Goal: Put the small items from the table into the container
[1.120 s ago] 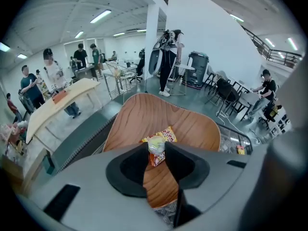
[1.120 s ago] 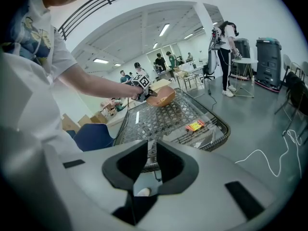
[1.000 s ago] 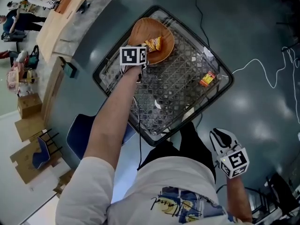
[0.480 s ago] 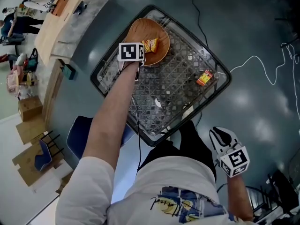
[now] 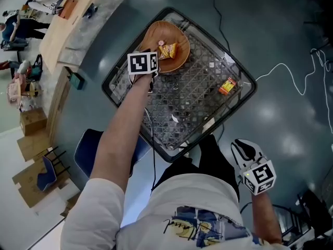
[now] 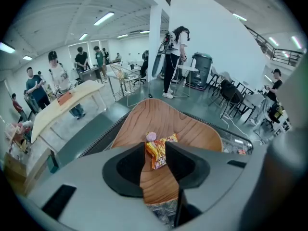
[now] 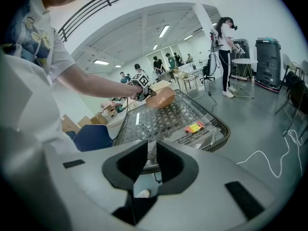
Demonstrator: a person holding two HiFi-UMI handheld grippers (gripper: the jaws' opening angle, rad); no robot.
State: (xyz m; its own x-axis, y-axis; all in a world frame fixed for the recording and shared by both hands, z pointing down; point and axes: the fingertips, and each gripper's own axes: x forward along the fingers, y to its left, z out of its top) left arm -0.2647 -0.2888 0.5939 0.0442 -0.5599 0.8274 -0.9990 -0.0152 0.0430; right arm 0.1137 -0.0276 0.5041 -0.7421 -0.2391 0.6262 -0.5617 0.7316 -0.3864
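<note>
The pink candy now lies in the wooden bowl beside a yellow snack packet; a second ago it did not show there. The left gripper has drawn back over the bowl's near rim, its jaws spread and empty, so that drop looks done. The right gripper waits off the table, jaws slightly apart and holding nothing. A red-and-yellow packet is still on the table to collect.

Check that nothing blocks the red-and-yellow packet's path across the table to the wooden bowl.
Nothing visible does: the mesh tabletop between the packet and the wooden bowl is bare. Only the left gripper hangs open over the bowl's near rim.
</note>
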